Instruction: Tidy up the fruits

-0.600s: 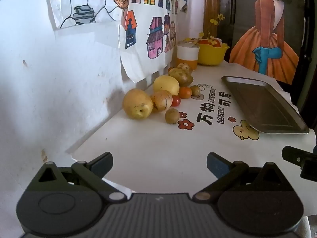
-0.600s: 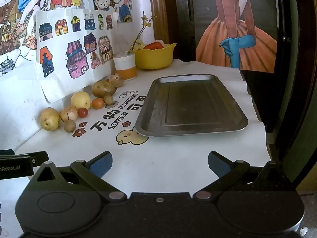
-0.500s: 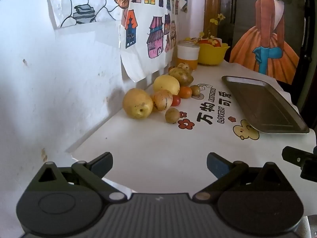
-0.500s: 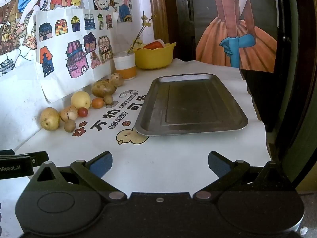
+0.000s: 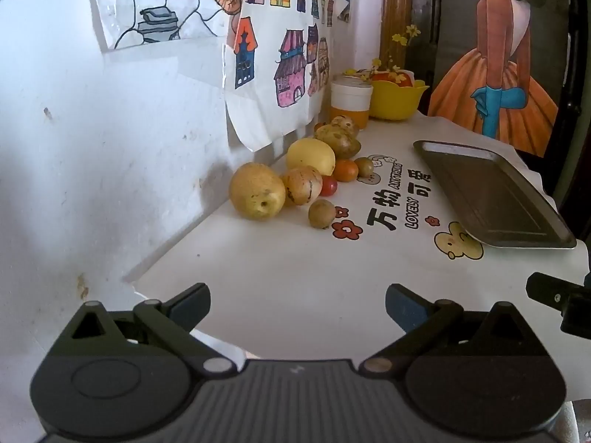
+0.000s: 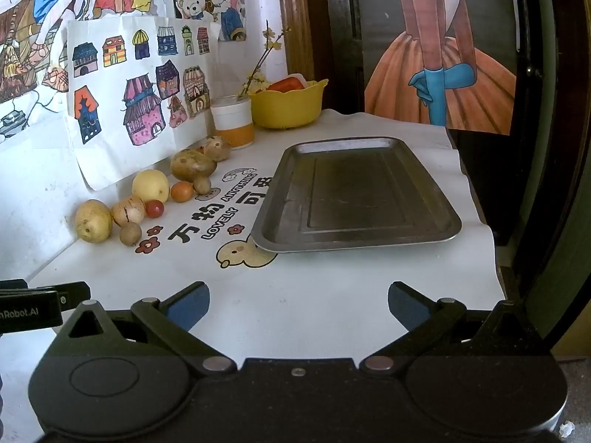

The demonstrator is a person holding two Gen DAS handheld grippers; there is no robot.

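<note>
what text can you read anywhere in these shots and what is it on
"万物" on the tablecloth, big black characters by the red flowers.
"可爱" on the same cloth, beside the tray.
"LOVELY" in black on the cloth, between the two.
"ANYTHING" in small outlined letters on the cloth.
"nRobot.AI" on the left gripper's body, its start cut off at the right view's edge.
The wall drawings carry no readable words.

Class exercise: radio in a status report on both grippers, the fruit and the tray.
Left gripper open, empty. Right gripper open, empty. Fruits lined along wall, none on metal tray. Nothing between fingers and fruits.
</note>
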